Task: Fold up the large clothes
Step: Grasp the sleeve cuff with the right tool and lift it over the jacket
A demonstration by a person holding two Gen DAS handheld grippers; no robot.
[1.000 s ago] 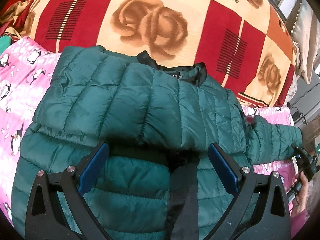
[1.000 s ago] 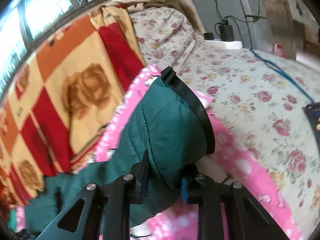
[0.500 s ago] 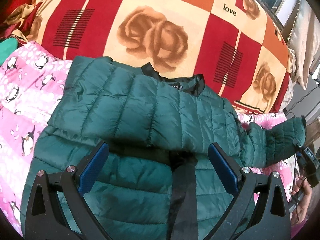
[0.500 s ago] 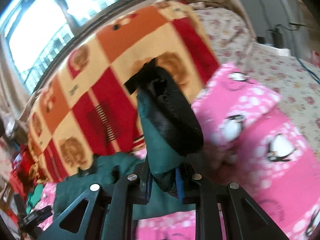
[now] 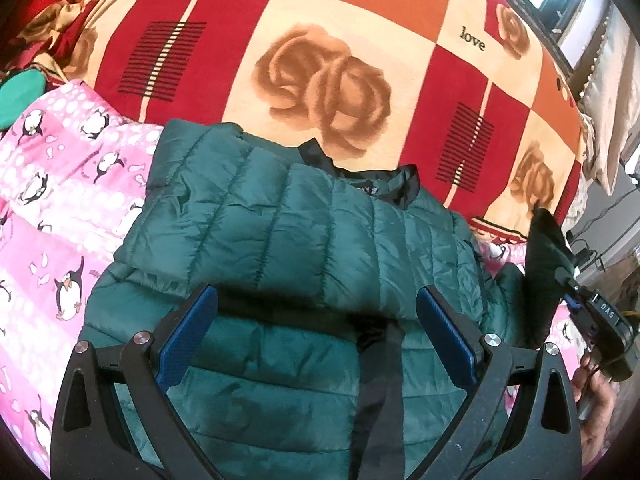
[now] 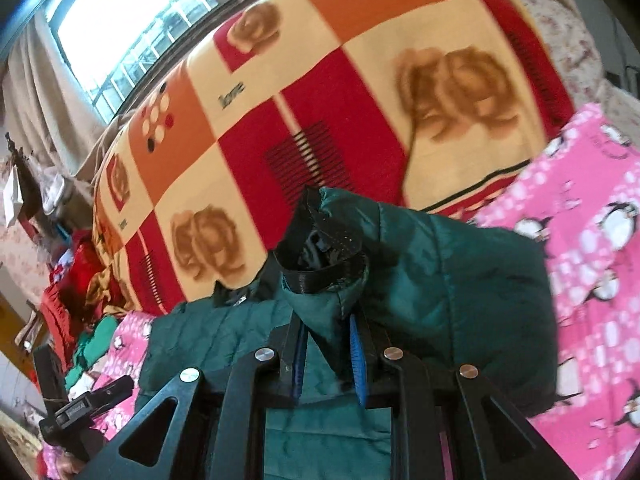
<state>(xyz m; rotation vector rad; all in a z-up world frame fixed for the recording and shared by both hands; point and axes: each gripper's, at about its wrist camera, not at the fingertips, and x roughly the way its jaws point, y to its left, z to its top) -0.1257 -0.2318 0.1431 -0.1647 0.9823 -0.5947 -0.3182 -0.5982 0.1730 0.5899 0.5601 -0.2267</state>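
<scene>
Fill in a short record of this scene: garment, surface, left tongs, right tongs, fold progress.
garment: green puffer jacket, one sleeve folded across its chest
surface: pink penguin blanket, with a rose-patterned blanket behind
left tongs: open, above the jacket front
right tongs: shut on the other sleeve near its black cuff
fold progress: second sleeve not yet laid down

Quilted green jacket (image 5: 304,240) of glossy cloth, fuzzy matt rose blanket (image 5: 320,60), matt black plastic tongs (image 5: 316,336)

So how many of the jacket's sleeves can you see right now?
2. One sleeve lies folded across the jacket chest, above the open left hand-held gripper. The other sleeve is lifted by its cuff, pinched in the right hand-held gripper.
</scene>
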